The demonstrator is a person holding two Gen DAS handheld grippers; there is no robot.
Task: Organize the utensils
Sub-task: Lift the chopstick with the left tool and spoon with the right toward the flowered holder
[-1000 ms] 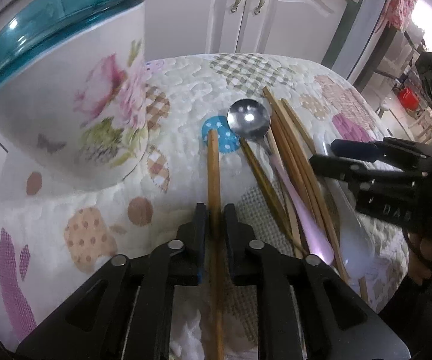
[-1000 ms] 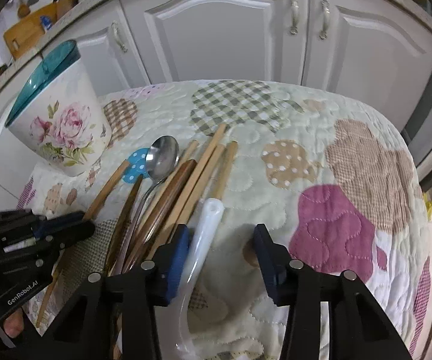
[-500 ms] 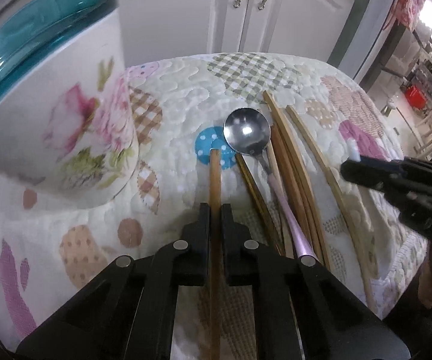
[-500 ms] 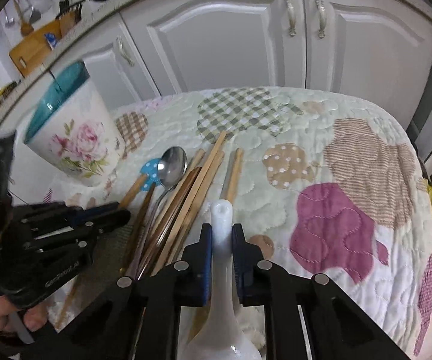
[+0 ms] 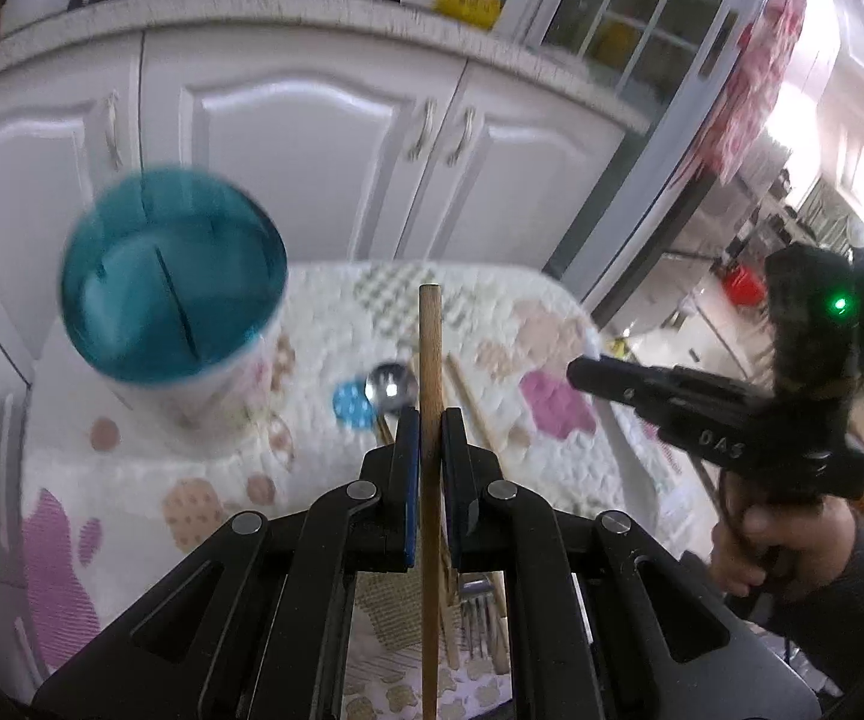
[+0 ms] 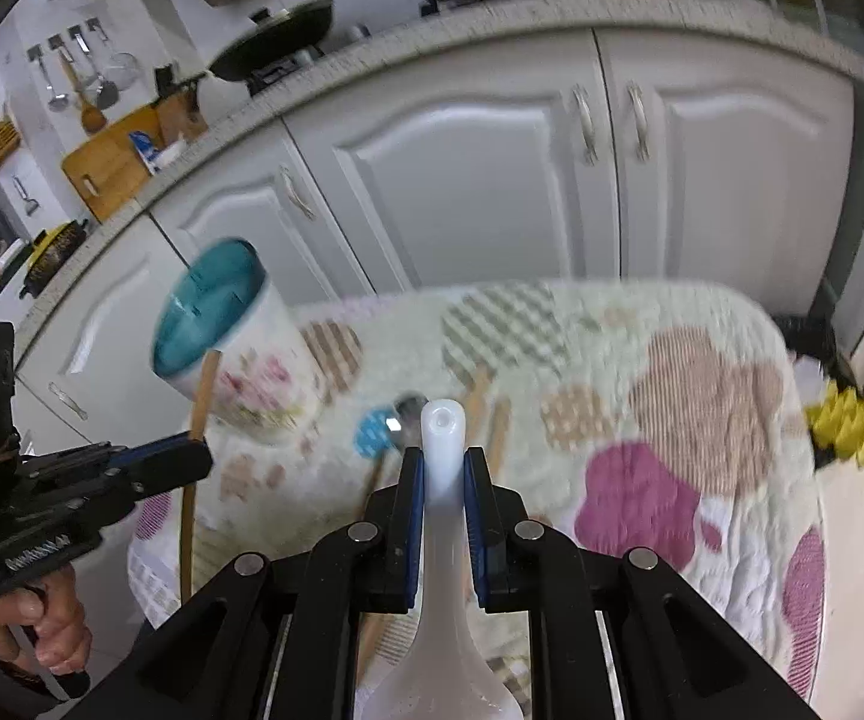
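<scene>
My left gripper (image 5: pixel 430 427) is shut on a long wooden stick-handled utensil (image 5: pixel 430 360) and holds it up above the table; it also shows in the right wrist view (image 6: pixel 195 468). My right gripper (image 6: pixel 443 465) is shut on a white ceramic spoon (image 6: pixel 444 438), lifted off the table. The floral utensil holder with teal inside (image 5: pixel 173 300) stands at the table's left; it also shows in the right wrist view (image 6: pixel 216 312). A metal spoon (image 5: pixel 390 387) and several wooden chopsticks (image 5: pixel 468 402) lie on the quilted cloth. A fork (image 5: pixel 477 606) lies below my left gripper.
The small table with a patchwork quilted cloth (image 6: pixel 642 420) stands before white kitchen cabinets (image 6: pixel 462 180). A yellow object (image 6: pixel 846 426) lies on the floor at the right. The right gripper body (image 5: pixel 732 420) is close to my left gripper's right side.
Both grippers have lifted well up from the table with their utensils. The holder now shows from above, with its teal inside visible. The view is blurred by motion.
</scene>
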